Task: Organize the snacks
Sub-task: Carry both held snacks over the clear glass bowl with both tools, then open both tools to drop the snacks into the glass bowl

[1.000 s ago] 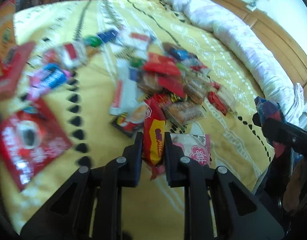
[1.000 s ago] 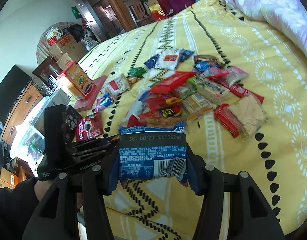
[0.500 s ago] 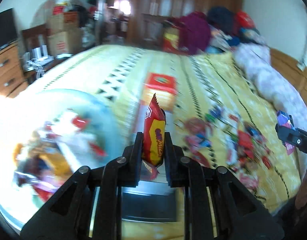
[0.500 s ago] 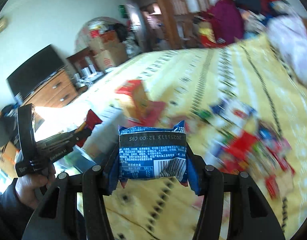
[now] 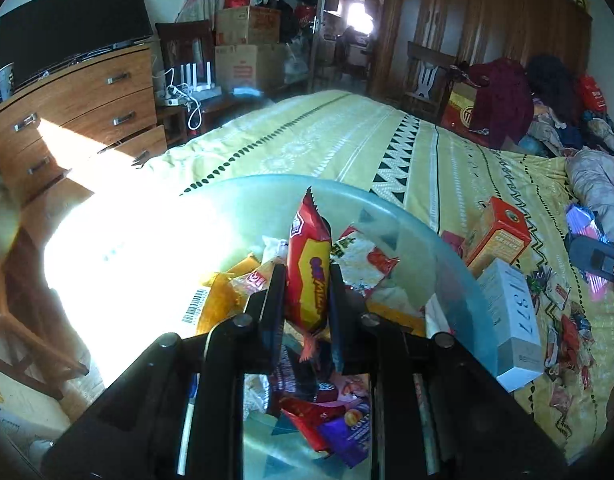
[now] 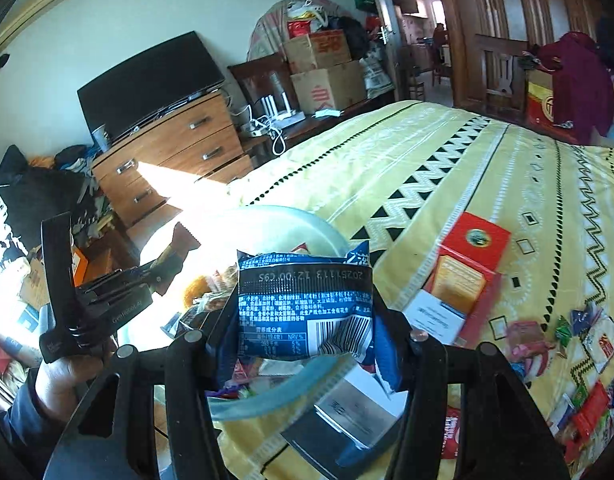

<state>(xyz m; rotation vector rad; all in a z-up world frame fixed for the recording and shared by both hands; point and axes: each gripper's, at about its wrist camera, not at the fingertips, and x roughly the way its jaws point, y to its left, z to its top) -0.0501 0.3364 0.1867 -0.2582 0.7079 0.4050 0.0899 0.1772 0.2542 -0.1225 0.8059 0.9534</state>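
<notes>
You face a cluttered bedroom with pale walls; a wooden dresser [image 6: 175,152] stands against the wall with a dark television [image 6: 147,84] on top; hard sunlight [image 5: 119,272] glares across its drawers; stacked cardboard boxes [image 6: 323,68] sit beside it; the bed [image 5: 347,136] wears a yellow patterned cover; a dark wooden wardrobe [image 5: 487,28] flanks an open doorway [image 6: 419,20].

left hand-held gripper [image 5: 307,292] clamping red snack packet [image 5: 309,276], clear bin [image 5: 463,292]

Two black handheld grippers, one dark-blue sleeve

The left gripper [image 5: 307,292] and right gripper [image 6: 307,320] have flat black fingers on slotted linkage arms with round silver screws; white lettering marks the left body; the hand [image 6: 63,376] wears a dark-blue sleeve [image 6: 15,428].
</notes>
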